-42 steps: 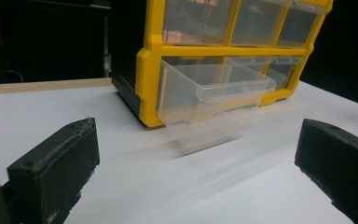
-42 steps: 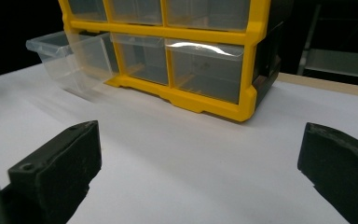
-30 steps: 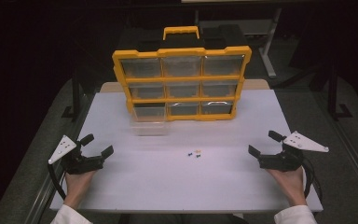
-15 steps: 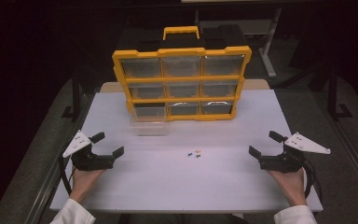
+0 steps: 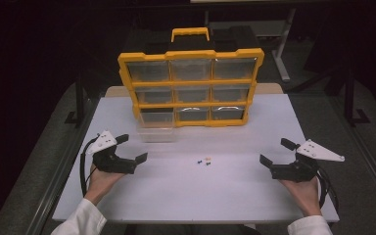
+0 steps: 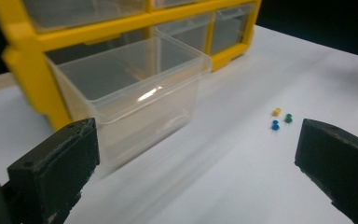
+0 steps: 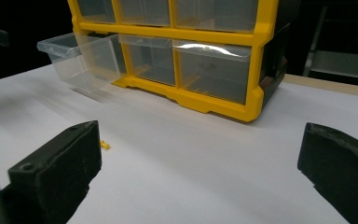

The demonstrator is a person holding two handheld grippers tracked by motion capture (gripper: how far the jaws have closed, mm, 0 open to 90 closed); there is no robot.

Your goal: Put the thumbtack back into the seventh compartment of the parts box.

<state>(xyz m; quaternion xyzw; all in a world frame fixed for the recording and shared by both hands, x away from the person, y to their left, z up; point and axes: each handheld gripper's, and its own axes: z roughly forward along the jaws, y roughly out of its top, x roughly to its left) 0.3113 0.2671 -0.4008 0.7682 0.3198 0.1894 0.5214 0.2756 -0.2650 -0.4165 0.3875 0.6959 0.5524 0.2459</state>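
Left gripper (image 5: 133, 148) is shifting right toward three pushpins (image 5: 204, 161), jaws gaping wide, holding nothing; right gripper (image 5: 276, 151) is resting wide open, empty.

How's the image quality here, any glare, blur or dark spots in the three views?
High view: the white table is brightly lit, its surroundings nearly black, and the pins are tiny specks. Left gripper view: glare streaks the clear drawer, the near jaws are soft, and the pins are fairly sharp. Right gripper view: a glare band crosses the organizer, and the jaws are blurred.
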